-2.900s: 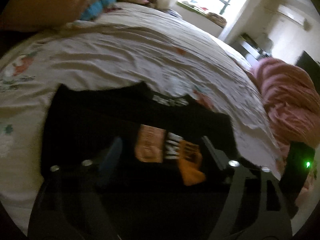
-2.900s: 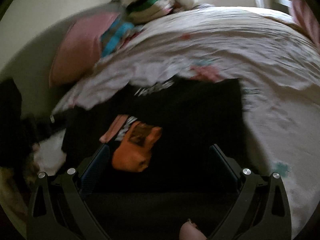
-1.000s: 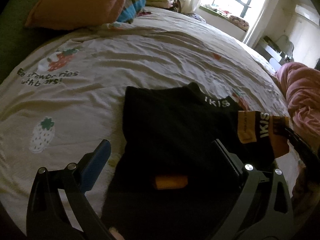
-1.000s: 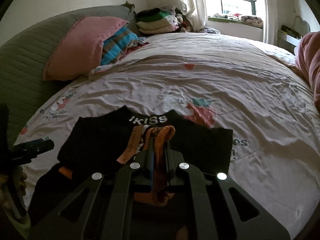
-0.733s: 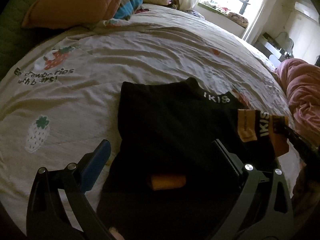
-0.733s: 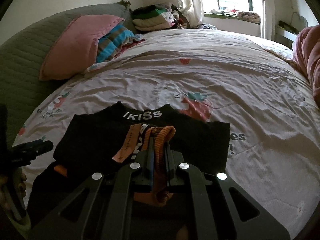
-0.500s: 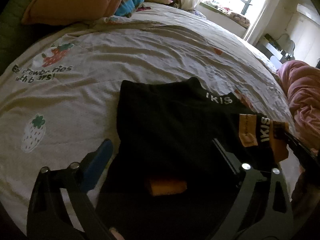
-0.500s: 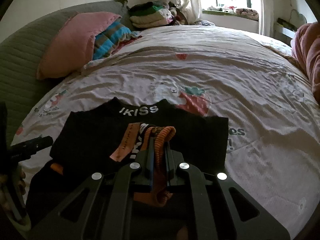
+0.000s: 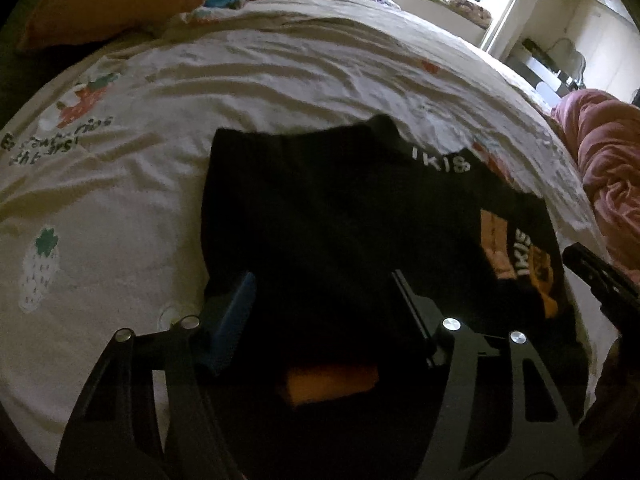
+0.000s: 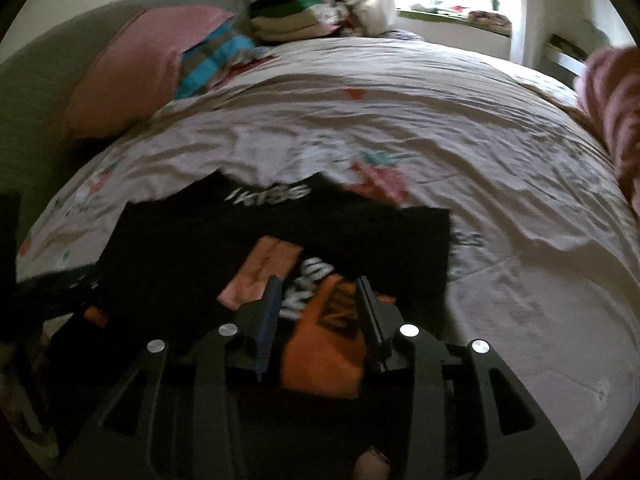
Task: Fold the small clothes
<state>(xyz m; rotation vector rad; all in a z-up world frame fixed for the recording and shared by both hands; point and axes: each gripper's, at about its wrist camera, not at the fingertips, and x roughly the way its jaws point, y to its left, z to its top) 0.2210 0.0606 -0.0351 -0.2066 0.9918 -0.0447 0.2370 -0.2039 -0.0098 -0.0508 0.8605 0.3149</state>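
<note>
Black top (image 9: 320, 208) lies flat on the bed (image 9: 240, 80) at its near edge, collar lettering toward the window. Orange cuff (image 10: 324, 344) folded onto the body. Left gripper (image 9: 320, 296) jaws wide over the top's near part, holding nothing. Right gripper (image 10: 316, 308) jaws parted narrowly, cuff between them; contact unclear. Pink pillow (image 10: 132, 80) at the headboard.

Bed (image 10: 500, 152) with wrinkled strawberry-print sheet; black garment (image 9: 320, 216) spread flat near front edge, pink pillow (image 10: 136, 68) and folded clothes stack (image 10: 288, 20) at head end
</note>
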